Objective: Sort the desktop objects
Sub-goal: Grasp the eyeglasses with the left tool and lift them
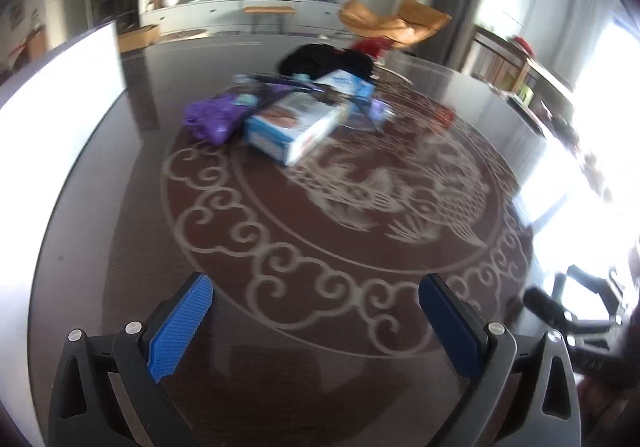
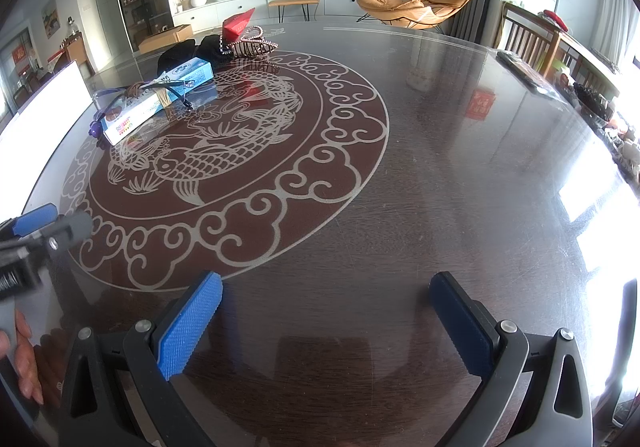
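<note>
While both grippers, left [image 1: 316, 303] and right [image 2: 326, 301], gape empty, boxes [image 1: 294, 125] cluster on glossy round table [image 2: 440, 167].

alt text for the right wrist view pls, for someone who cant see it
The right gripper, jaws open and empty, hovers over a dark round table with a pale fish-and-cloud pattern. Far left across the table sit blue-and-white boxes, glasses, a black item and a red box; the left gripper shows at the left edge.

Blue-white box [image 2: 134, 115] flat on table; glasses [image 2: 160, 89] atop; purple item [image 1: 212, 119], perhaps bag, beside.
</note>
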`<action>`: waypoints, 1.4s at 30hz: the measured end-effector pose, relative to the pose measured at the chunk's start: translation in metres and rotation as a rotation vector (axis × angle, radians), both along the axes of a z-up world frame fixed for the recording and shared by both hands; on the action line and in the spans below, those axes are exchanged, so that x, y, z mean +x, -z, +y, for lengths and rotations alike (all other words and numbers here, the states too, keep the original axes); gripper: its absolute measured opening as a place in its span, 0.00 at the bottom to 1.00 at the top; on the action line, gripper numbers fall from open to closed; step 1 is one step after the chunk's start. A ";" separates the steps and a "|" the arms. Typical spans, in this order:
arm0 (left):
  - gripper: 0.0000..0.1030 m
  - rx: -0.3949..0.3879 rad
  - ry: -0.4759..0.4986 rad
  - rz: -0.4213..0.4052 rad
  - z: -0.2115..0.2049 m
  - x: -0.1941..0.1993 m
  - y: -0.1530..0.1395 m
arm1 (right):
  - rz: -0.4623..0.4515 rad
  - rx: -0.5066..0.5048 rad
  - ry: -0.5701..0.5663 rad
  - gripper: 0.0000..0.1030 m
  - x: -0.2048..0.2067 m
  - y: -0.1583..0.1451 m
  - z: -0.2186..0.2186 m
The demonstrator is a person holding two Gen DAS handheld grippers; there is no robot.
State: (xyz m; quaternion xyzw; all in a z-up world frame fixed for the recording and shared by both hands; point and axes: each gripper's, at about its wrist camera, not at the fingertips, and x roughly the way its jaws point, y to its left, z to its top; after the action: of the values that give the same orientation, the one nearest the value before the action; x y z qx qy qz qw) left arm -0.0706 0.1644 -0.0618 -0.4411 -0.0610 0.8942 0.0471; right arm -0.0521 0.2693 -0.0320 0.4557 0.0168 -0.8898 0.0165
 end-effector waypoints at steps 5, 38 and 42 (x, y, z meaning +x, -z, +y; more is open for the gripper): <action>1.00 -0.071 -0.082 0.007 -0.027 -0.026 -0.013 | 0.000 0.000 0.000 1.00 0.000 0.000 0.000; 1.00 -0.023 0.080 0.008 -0.016 -0.010 -0.034 | 0.000 0.000 -0.001 1.00 0.000 0.000 0.000; 1.00 -0.078 0.100 -0.048 0.008 -0.017 -0.011 | 0.000 0.000 -0.002 1.00 0.000 0.000 0.000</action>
State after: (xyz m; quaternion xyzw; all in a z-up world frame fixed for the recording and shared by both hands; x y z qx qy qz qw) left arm -0.0874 0.1723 -0.0511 -0.4662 -0.0052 0.8817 0.0728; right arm -0.0522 0.2696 -0.0318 0.4556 0.0170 -0.8898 0.0172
